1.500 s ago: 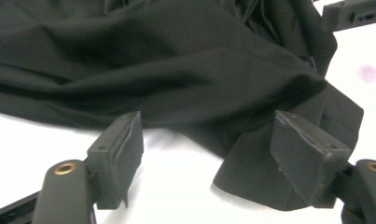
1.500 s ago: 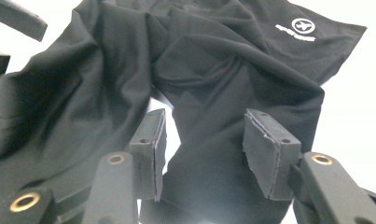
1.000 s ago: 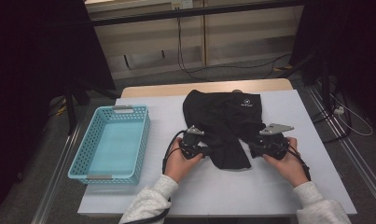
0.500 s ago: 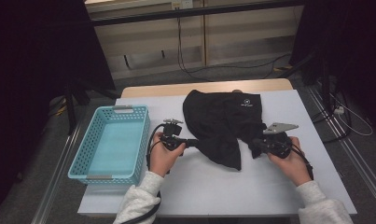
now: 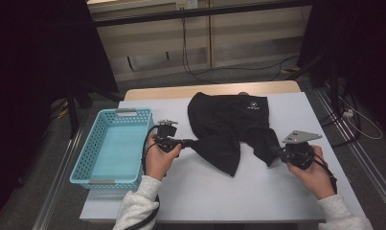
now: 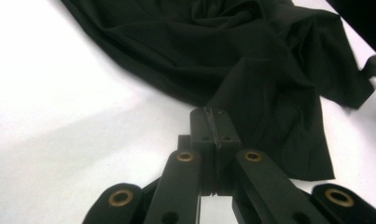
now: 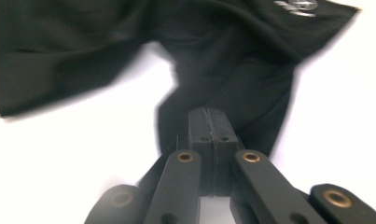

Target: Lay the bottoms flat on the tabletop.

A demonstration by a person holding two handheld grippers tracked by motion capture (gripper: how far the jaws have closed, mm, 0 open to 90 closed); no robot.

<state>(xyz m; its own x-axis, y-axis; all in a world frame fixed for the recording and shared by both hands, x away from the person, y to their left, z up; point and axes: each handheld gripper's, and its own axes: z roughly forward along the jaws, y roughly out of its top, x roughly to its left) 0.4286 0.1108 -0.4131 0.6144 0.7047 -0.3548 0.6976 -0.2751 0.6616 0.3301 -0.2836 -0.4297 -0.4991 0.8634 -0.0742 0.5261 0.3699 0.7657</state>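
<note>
A black garment (image 5: 229,117) with a small white logo lies on the white table (image 5: 219,191), its two lower parts drawn apart. My left gripper (image 5: 189,142) is shut on the tip of the left part, close to the basket. My right gripper (image 5: 276,151) is shut on the end of the right part. In the left gripper view the jaws (image 6: 212,116) are pressed together on a fold of the black garment (image 6: 232,51). In the right gripper view the gripper (image 7: 209,116) pinches the black garment (image 7: 251,60), which stretches away, blurred.
A light blue plastic basket (image 5: 133,113) stands at the table's left side, with nothing in it. Bare white table lies in front of the garment, between my hands. Cables run over the floor beyond the table's far edge.
My two grippers have drawn apart, the left one toward the basket and the right one outward to the right. The garment's lower parts have spread out with them.
</note>
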